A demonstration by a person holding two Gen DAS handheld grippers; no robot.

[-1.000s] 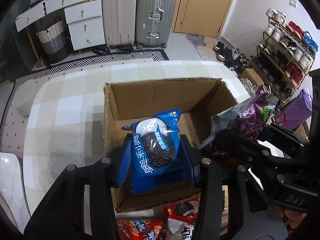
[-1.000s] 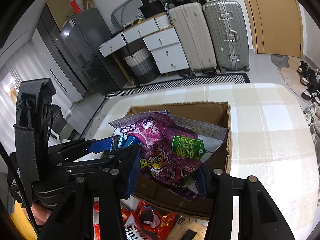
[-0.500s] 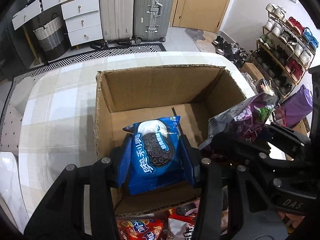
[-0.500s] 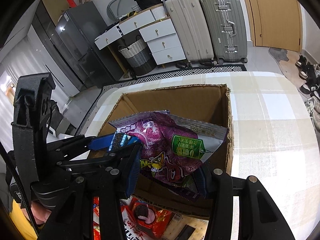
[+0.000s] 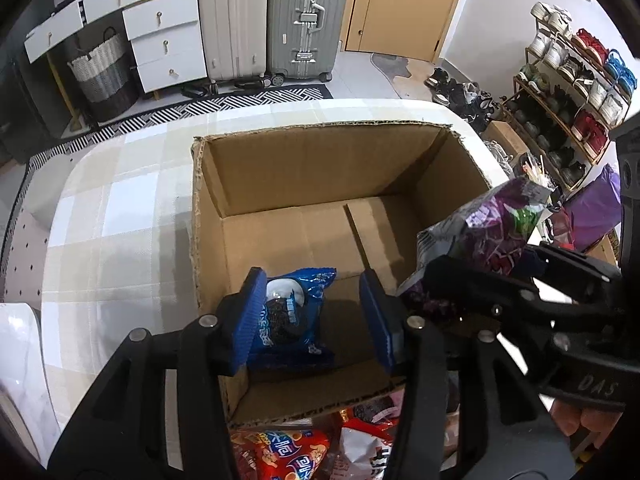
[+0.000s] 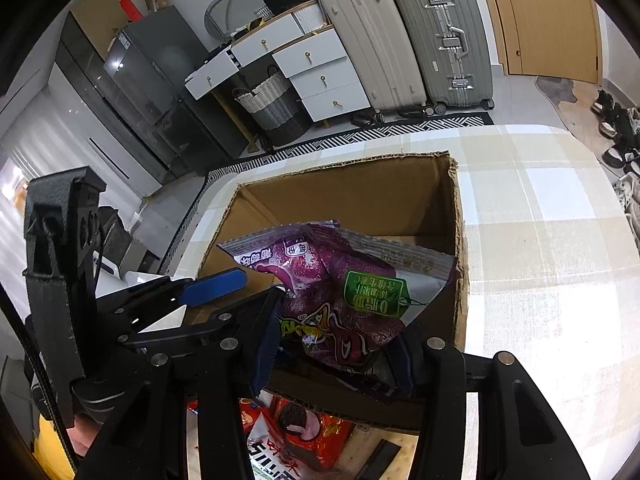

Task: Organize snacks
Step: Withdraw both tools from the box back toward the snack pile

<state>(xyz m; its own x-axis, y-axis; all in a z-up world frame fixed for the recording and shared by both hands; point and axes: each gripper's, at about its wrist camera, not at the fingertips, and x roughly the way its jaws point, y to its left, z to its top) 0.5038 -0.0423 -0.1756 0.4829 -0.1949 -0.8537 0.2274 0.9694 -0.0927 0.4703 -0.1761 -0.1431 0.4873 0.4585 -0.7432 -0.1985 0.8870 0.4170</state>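
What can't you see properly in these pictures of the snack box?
- Left wrist view: the near end of the cardboard box floor is hidden by the blue cookie pack and the left gripper, whose jaws have just been opening.
- Right wrist view: most of the box inside is hidden by the purple chip bag in the right gripper.
- Both views: the red snack packs are cut off by the bottom edge.

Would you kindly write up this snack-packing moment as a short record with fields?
container: cardboard box, open, on the checked table
left tool: jaws have just been opening; blue cookie pack between them, inside the box, clear of the right pad
right tool: shut on purple snack bag, over the box
unpacked: red snack packs in front of the box
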